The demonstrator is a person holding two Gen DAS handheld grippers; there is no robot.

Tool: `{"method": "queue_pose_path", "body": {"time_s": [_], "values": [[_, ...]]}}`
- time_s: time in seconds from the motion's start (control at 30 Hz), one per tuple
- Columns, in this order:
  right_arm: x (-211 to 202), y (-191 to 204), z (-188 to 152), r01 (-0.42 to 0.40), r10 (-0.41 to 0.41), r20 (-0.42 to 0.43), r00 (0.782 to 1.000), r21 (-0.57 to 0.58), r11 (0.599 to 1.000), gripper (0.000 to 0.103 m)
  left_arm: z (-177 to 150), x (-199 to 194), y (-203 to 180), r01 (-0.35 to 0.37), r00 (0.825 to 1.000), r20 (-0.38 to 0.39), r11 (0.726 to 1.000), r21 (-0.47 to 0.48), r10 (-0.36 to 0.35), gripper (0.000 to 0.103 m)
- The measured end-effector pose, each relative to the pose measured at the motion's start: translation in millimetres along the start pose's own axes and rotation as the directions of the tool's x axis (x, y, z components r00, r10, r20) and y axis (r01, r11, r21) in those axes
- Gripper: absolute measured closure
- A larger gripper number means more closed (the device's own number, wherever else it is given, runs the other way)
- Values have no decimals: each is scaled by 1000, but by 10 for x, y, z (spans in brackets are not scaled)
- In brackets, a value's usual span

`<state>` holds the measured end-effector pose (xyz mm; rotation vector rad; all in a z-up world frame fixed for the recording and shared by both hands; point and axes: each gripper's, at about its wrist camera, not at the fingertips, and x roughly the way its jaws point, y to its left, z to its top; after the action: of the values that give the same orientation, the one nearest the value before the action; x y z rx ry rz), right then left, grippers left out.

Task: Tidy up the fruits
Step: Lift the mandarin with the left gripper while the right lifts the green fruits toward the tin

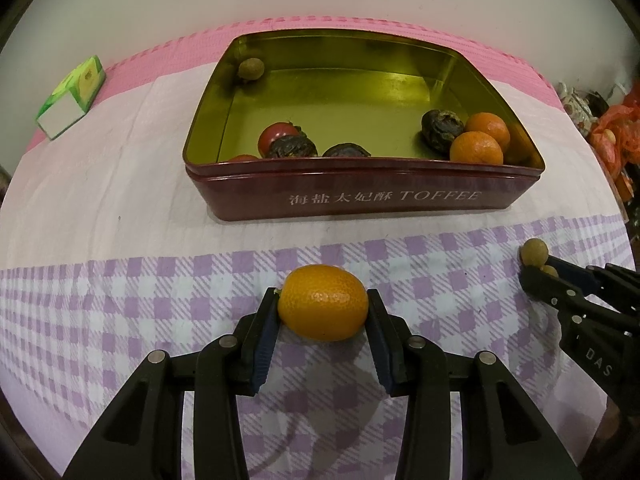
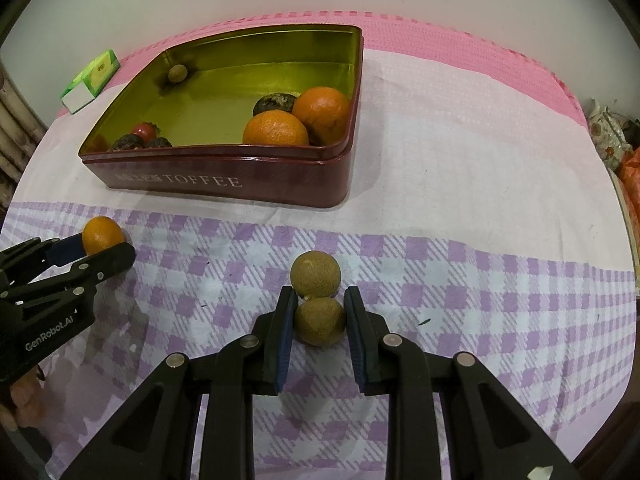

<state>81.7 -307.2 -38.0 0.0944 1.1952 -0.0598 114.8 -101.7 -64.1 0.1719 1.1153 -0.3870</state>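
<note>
A dark red toffee tin (image 1: 360,196) (image 2: 224,184) stands open on the table. It holds two oranges (image 1: 478,144) (image 2: 280,128), a tomato (image 1: 276,136), dark wrinkled fruits (image 1: 442,124) and a longan (image 1: 251,69). My left gripper (image 1: 323,304) is shut on a small orange (image 1: 323,304) (image 2: 102,234) that rests on the checked cloth. My right gripper (image 2: 320,312) is shut on a brown longan (image 2: 320,322) on the cloth; a second longan (image 2: 316,274) touches it just ahead. The right gripper also shows in the left wrist view (image 1: 538,276).
A green and white carton (image 1: 70,98) (image 2: 90,82) lies at the far left on the pink cloth. A purple checked cloth (image 1: 120,300) covers the near table. Clutter and an orange bag (image 1: 616,128) sit beyond the right edge.
</note>
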Motion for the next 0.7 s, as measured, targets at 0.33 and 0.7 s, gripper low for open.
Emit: {"method": "queue_pose_path", "body": {"time_s": [0.33,0.7], "values": [[-59,22,-35,-16,17,-9,1000,14,1000,80,-11,-52,20,-3,1000,6,1000,-10,3,60],[-239,78,-56,-25,25,7,1000,9,1000,80,-48,-151,28,3,1000,25,1000,-13,-3,60]]}}
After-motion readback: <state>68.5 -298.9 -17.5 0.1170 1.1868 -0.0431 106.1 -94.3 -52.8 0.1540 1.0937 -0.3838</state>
